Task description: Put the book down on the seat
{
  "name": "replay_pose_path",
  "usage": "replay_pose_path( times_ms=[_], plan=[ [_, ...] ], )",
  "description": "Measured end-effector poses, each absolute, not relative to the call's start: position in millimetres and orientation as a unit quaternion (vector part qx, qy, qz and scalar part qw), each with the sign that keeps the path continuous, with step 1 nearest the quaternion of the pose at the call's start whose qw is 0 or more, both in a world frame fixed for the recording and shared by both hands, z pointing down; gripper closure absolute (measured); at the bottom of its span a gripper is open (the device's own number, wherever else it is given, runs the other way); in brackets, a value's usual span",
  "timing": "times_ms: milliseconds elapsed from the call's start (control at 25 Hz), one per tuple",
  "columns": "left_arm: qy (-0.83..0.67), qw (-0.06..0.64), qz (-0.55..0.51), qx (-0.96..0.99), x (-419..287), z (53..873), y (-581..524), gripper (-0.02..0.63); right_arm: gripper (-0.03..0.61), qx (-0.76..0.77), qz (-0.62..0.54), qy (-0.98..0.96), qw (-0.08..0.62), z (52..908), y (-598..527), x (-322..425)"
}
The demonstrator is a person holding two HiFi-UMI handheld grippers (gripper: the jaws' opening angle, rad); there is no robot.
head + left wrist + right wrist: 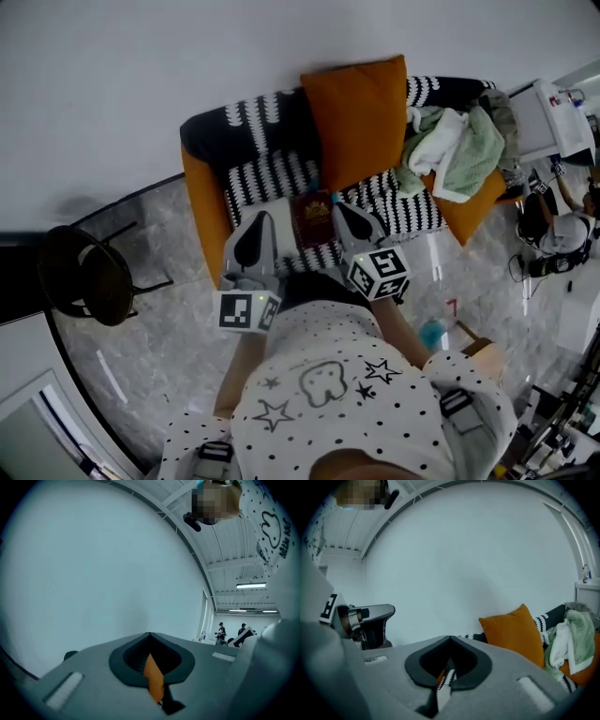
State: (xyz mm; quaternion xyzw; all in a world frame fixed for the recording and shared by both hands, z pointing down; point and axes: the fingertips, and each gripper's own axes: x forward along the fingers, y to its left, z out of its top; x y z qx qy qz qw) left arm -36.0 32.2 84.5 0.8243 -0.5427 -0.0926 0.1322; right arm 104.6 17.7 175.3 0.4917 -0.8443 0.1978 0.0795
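A dark red book [312,217] lies flat on the black-and-white striped seat [267,178] of an orange sofa, in front of an upright orange cushion [356,117]. In the head view my left gripper [263,221] and right gripper [343,212] flank the book, one on each side, held above the seat and apart from it. The left gripper [150,634] has its jaws closed together with nothing between them and faces a bare white wall. Likewise the right gripper [450,638] is shut and empty, and the cushion [513,630] stands to its right.
A heap of pale towels and clothes [455,150] fills the sofa's right end. A black round chair [84,277] stands on the marble floor at the left. A white table [553,117] and a seated person [562,230] are at the right. Two people [229,632] stand far off.
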Motion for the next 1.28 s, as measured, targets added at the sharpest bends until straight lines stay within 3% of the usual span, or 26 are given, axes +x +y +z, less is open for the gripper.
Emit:
replay_pose_path(
  times_ms=[760, 1280],
  plan=[
    [-0.517, 0.104, -0.071, 0.846, -33, 69, 73, 0.612, 0.584, 0.460, 0.140, -0.875, 0.058, 129, 64, 83],
    [-0.502, 0.115, -0.057, 0.855, -18, 79, 81, 0.612, 0.584, 0.363, 0.123, -0.916, 0.119, 145, 81, 30]
  ],
)
